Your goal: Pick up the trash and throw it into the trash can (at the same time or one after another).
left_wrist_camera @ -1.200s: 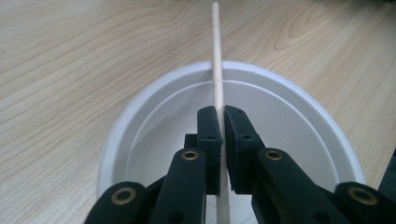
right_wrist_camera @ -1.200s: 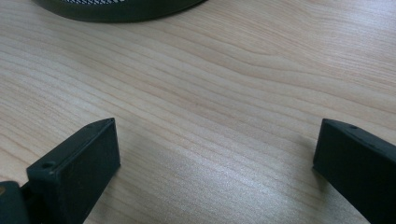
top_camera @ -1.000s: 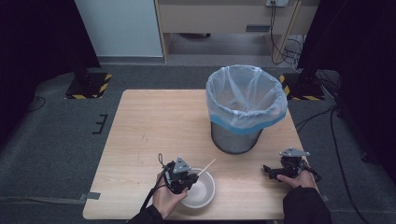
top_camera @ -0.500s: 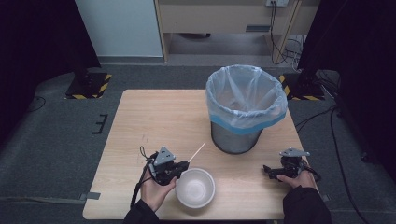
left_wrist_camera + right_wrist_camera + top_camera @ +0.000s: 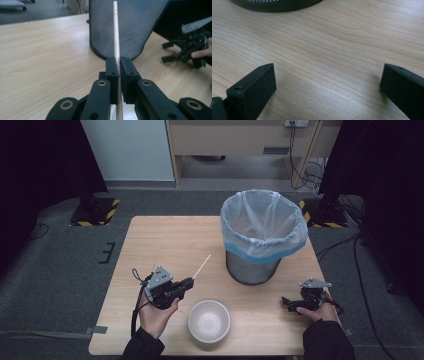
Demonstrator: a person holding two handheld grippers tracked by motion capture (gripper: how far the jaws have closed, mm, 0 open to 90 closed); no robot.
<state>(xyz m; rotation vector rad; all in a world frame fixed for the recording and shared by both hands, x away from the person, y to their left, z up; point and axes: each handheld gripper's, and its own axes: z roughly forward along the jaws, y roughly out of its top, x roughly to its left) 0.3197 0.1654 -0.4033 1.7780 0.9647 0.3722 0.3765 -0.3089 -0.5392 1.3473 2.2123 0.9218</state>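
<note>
With the left hand-held gripper (image 5: 189, 282) clenched on the wooden stick (image 5: 202, 267) above the surface (image 5: 150, 240), just left of the lined bin (image 5: 263, 232), carry the stick high over the rim before letting go, while the right hand-held gripper (image 5: 289, 303) rests released.

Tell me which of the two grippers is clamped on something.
The left gripper, beside the white bowl: its jaws are shut on a thin wooden stick pointing toward the bin. The right gripper rests on the table with jaws wide apart, holding nothing.
</note>
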